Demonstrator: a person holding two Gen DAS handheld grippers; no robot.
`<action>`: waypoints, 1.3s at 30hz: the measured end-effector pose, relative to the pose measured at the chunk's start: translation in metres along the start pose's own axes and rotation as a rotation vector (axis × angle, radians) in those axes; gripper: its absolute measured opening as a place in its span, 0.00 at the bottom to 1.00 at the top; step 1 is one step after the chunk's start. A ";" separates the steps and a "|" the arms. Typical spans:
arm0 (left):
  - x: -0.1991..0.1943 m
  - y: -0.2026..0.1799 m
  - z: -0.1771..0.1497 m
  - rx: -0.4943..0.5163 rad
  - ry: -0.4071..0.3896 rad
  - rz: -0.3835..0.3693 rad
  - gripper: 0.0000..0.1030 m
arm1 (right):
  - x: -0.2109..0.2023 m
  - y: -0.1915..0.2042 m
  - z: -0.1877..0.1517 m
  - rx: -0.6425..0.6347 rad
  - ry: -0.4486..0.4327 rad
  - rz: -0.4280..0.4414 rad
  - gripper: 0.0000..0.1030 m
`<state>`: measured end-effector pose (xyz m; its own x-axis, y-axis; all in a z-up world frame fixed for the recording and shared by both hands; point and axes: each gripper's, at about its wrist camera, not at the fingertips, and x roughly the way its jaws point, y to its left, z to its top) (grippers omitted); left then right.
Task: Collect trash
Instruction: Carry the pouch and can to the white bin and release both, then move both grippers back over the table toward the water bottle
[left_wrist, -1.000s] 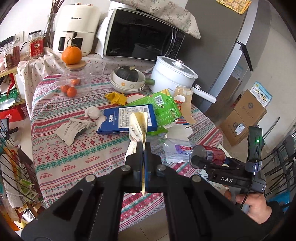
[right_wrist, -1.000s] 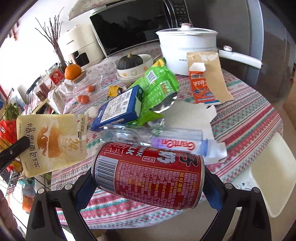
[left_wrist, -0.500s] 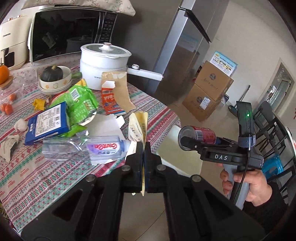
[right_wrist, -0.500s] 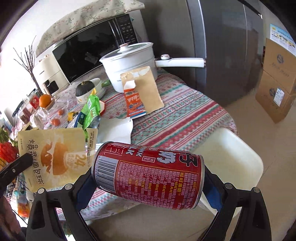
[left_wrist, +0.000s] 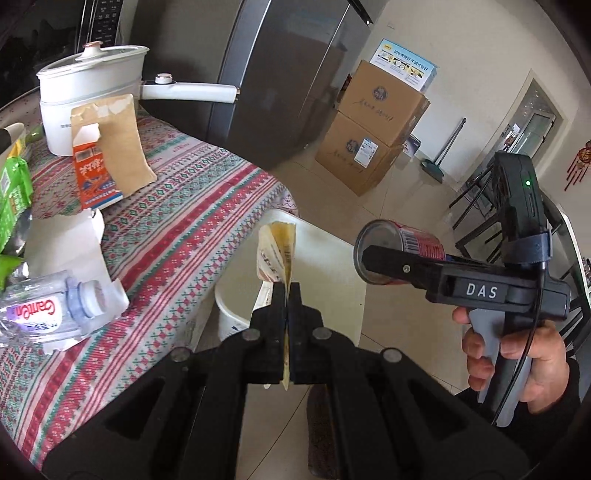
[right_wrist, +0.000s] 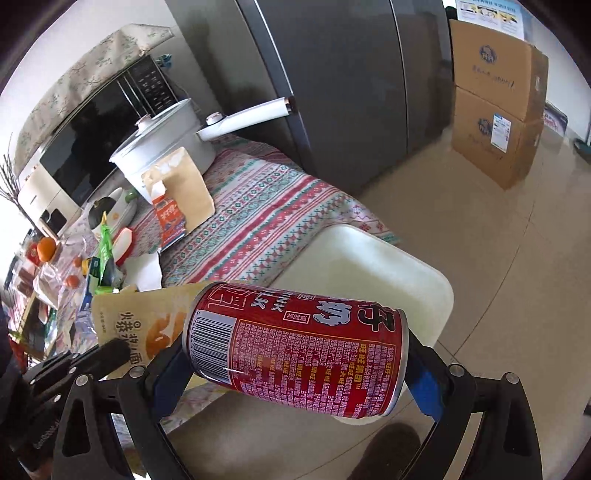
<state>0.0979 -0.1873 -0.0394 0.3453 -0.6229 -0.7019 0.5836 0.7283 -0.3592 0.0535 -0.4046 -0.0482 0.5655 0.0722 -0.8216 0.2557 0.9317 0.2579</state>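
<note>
A: Left gripper (left_wrist: 287, 291), state?

B: Jaws pressed together on a yellow snack pouch (left_wrist: 277, 251), seen edge-on from its own camera. From the right wrist view the pouch's (right_wrist: 140, 325) face shows: pale yellow, orange picture, Chinese characters. The pouch sticks up past the fingertips, over the near edge of the white bin (left_wrist: 317, 266).

A: Right gripper (left_wrist: 373, 258)?

B: Clamped endwise on a red can (right_wrist: 295, 350), blue pads on both ends. The can lies crosswise between the fingers, tilted a little. Label reads upside down: "MILK" partly legible, white Chinese characters, a barcode at the left end, a dense block of small print. In the left view the can's (left_wrist: 413, 243) silver end faces the camera; the gripper body carries "DAS" in white letters, with a green light on the unit above. A hand (left_wrist: 517, 365) grips the handle.

A: Where are the two relative to each other?

B: Can to the right of the pouch, near but apart. Both held off the table (left_wrist: 177, 229), above the white bin (right_wrist: 369, 273) standing just beside the table's edge.

A: Other writing?

B: A clear bottle (left_wrist: 44, 314) on the patterned cloth, label "GanTen". An orange carton (left_wrist: 96, 177) with Chinese print leans against a brown paper envelope (left_wrist: 118, 147), in front of a white pot (left_wrist: 92, 99). Two stacked cardboard boxes (left_wrist: 373, 136) by the wall, with printed logos and a sticker too small to read.
</note>
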 end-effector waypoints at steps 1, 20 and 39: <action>0.008 -0.002 0.001 -0.004 0.004 -0.008 0.01 | 0.000 -0.005 -0.001 0.005 0.001 -0.006 0.96; 0.103 -0.020 -0.002 0.035 0.086 0.130 0.60 | 0.003 -0.066 -0.001 0.110 0.017 -0.091 0.96; 0.039 0.031 0.006 -0.069 0.013 0.417 0.98 | 0.065 -0.036 0.007 0.071 0.150 -0.159 0.96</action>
<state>0.1341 -0.1904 -0.0744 0.5322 -0.2671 -0.8034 0.3446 0.9351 -0.0827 0.0870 -0.4358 -0.1075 0.3923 -0.0163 -0.9197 0.3894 0.9088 0.1500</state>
